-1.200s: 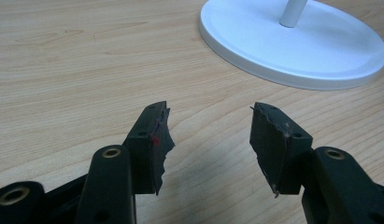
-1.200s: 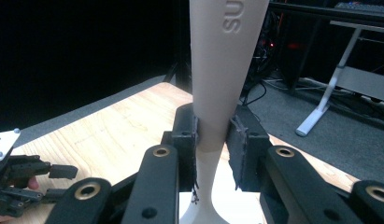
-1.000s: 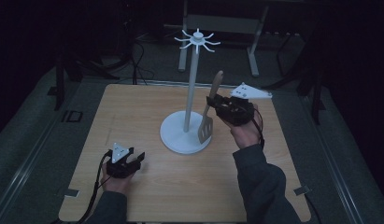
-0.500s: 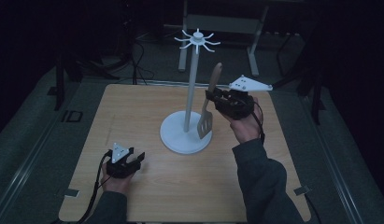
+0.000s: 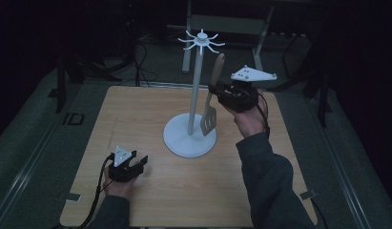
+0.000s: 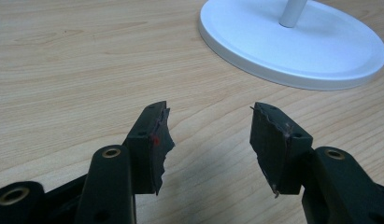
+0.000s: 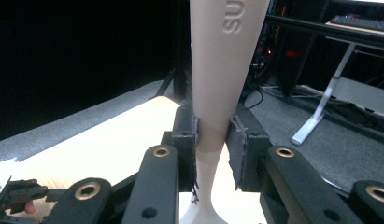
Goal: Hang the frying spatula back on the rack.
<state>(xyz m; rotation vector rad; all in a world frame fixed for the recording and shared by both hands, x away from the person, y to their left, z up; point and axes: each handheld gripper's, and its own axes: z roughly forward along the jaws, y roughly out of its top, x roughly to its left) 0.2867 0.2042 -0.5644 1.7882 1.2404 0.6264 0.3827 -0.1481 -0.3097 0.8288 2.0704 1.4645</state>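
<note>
The right claw (image 5: 221,91) has lifted the spatula (image 5: 211,112) higher beside the stand (image 5: 190,138).

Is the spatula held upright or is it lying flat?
Upright. The right tongs clamp the spatula by its handle, blade hanging down above the stand's white base, beside the pole.

Raised letters on a spatula handle, a mark beside the table

The beige spatula handle (image 7: 225,60) carries embossed letters reading "SU", cut off by the top edge of the right gripper view. In the high view, a dark mark that looks like "ID" (image 5: 73,119) stands on the grey floor by the table's far left corner. No other lettering is legible.
</note>
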